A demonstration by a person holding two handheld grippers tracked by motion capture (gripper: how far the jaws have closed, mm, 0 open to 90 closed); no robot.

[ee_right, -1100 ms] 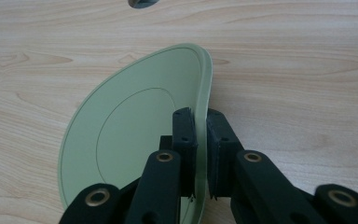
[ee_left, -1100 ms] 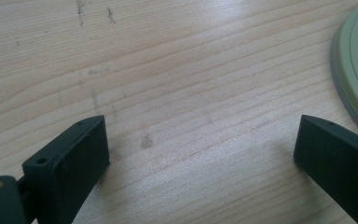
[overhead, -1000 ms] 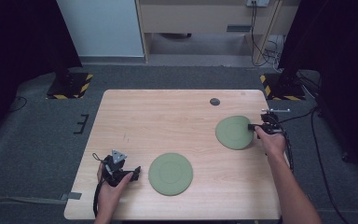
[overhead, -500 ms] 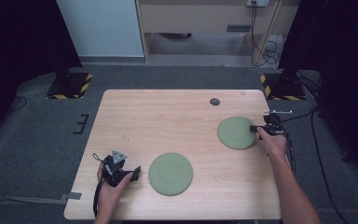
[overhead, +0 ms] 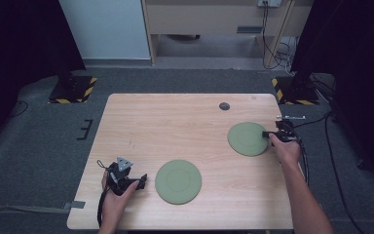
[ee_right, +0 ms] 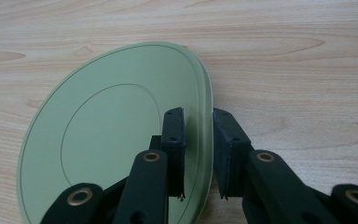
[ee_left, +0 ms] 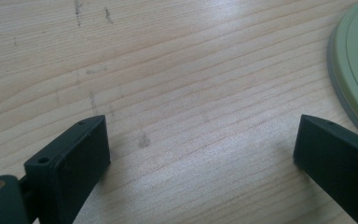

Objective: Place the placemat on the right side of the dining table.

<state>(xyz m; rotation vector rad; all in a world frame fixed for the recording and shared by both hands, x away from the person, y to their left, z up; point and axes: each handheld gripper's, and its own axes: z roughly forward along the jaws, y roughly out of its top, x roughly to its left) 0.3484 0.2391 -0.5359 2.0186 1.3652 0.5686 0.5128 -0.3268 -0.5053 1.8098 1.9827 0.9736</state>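
In the high view two green plates lie apart on the counter point(overhead: 175, 117): the near plate point(overhead: 177, 181) by the front edge, the far plate point(overhead: 247, 139) near the right edge, with the right gripper point(overhead: 268, 134) at its rim and the left gripper point(overhead: 141, 181) resting just left of the near plate. In the left gripper view the jaws stand wide, released, over bare wood, the near plate point(ee_left: 356, 70) beside them. In the right gripper view the jaws straddle the rim of the far plate point(ee_right: 112, 135); they have just been opening, and a gap shows at each pad, so the grip looks loosened. Judging by this, the far plate is set down, the near one untouched.
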